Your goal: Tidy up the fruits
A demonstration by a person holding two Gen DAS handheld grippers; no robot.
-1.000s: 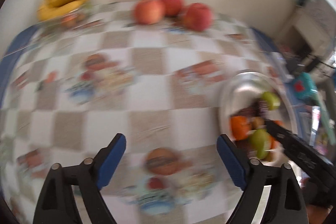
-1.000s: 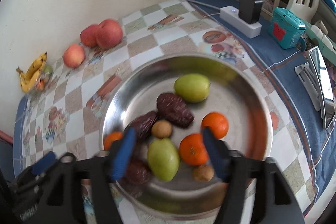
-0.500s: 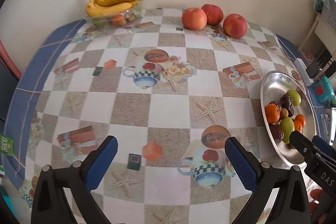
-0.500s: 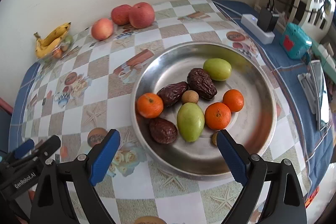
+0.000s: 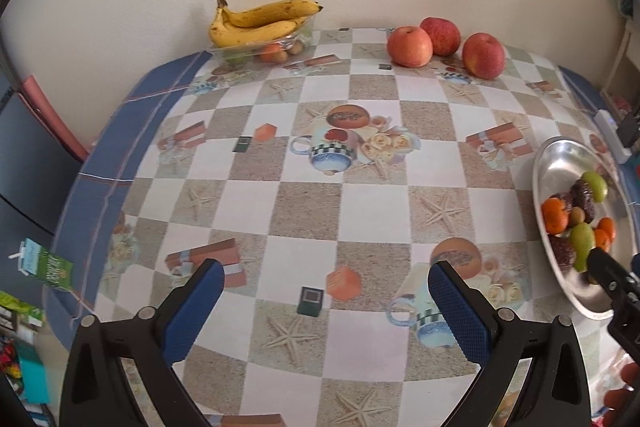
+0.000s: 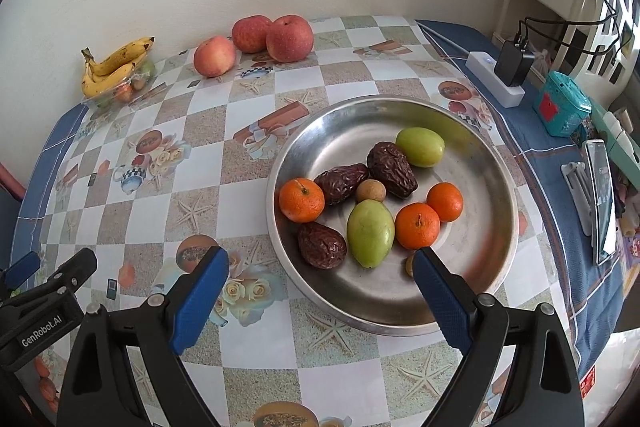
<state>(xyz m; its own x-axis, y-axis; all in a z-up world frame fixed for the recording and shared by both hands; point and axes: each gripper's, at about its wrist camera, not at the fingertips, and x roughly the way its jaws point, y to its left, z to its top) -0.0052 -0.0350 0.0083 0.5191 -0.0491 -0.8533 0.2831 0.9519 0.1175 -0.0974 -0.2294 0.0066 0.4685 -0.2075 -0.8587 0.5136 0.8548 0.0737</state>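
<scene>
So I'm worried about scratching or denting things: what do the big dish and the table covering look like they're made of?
The dish looks like stainless steel with a brushed, semi-shiny finish: silvery, with soft glare and tinted reflections of the fruit. The table covering seems to be printed vinyl or oilcloth: smooth, a faint sheen, flat printed checks and starfish. It could be coated fabric.

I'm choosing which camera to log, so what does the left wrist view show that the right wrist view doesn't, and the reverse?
Only the left wrist view shows the green carton off the table's left edge. Only the right wrist view shows the teal box, the phone and the whole steel plate with three tangerines, three dates and two green fruits. Both show the bananas, three apples, the power strip, the plate's fruit, and both grippers: the left gripper and right gripper, each open and empty.
</scene>
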